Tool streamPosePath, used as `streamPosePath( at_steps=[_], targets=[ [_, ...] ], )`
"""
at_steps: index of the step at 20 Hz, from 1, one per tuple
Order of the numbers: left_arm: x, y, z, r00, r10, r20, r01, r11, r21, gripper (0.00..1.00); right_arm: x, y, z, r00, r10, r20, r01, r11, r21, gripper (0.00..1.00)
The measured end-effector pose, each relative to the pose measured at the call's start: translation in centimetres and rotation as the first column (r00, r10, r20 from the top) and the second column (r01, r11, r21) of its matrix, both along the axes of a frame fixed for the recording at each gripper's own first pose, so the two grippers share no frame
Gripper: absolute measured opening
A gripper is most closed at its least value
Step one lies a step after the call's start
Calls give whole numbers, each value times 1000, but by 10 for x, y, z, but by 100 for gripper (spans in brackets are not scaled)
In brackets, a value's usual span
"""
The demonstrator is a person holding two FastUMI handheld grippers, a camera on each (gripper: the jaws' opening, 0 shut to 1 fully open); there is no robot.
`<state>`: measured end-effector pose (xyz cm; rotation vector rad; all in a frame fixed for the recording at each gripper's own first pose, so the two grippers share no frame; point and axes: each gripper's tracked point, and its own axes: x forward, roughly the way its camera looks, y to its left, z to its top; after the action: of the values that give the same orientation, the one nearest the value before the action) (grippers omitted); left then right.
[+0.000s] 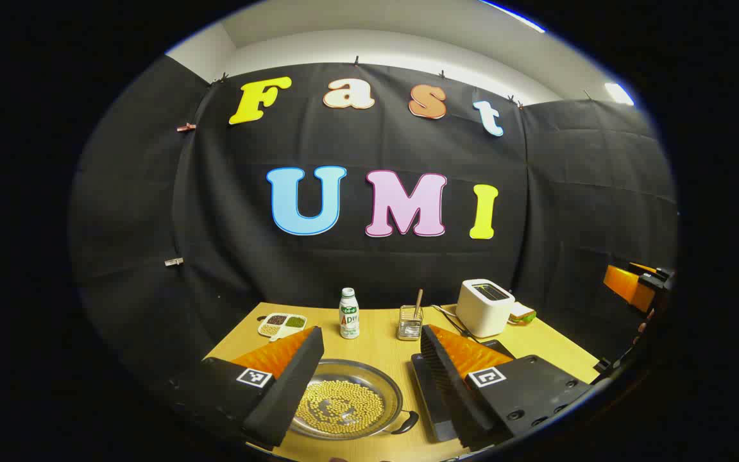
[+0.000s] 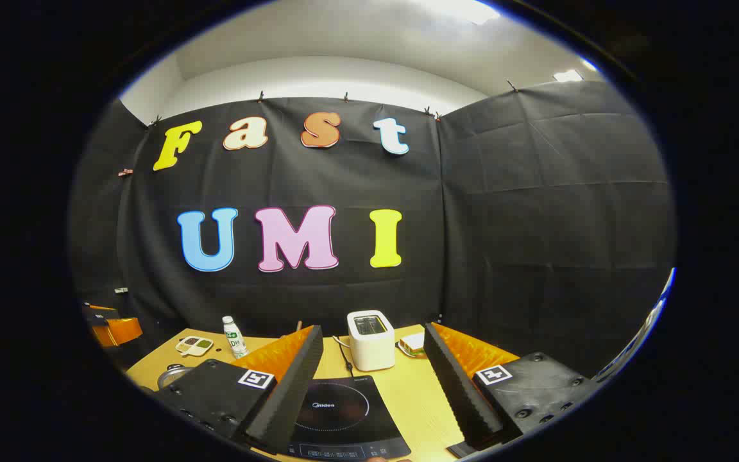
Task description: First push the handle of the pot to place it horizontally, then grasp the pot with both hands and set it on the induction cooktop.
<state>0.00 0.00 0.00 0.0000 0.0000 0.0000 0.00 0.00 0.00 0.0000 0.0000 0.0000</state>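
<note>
A shallow steel pot (image 1: 390, 389) holding yellow beans sits on the wooden table, low in the left gripper view. One black handle (image 1: 406, 422) sticks out at its near right. My left gripper (image 1: 371, 331) hovers open above it, and its left finger covers the pot's left rim. The black induction cooktop (image 1: 426, 394) lies just right of the pot, partly under the right finger. In the right gripper view the cooktop (image 2: 337, 407) lies between the fingers of my open right gripper (image 2: 373, 327), which holds nothing. The pot's rim (image 2: 174, 374) peeks out at the far left.
Along the back of the table stand a divided dish (image 1: 281, 324), a small bottle (image 1: 349, 313), a wire holder (image 1: 410, 323), a white toaster (image 1: 485, 307) and a sandwich (image 1: 521, 313). The toaster's cord (image 2: 344, 356) runs toward the cooktop. The other gripper (image 1: 632, 282) shows far right.
</note>
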Motion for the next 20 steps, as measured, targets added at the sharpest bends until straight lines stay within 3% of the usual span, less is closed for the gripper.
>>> streamPosePath(
  at_steps=[12, 20],
  targets=[
    [-38, 29, -16, 998, 63, 20, -63, 998, -9, 95, -22, 12, -7, 998, 52, -40, -53, 998, -34, 98],
    [-65, 42, -12, 998, 38, 59, -39, 999, 10, 95, -36, 26, -1, 997, 63, -47, -64, 998, -29, 98]
  ],
)
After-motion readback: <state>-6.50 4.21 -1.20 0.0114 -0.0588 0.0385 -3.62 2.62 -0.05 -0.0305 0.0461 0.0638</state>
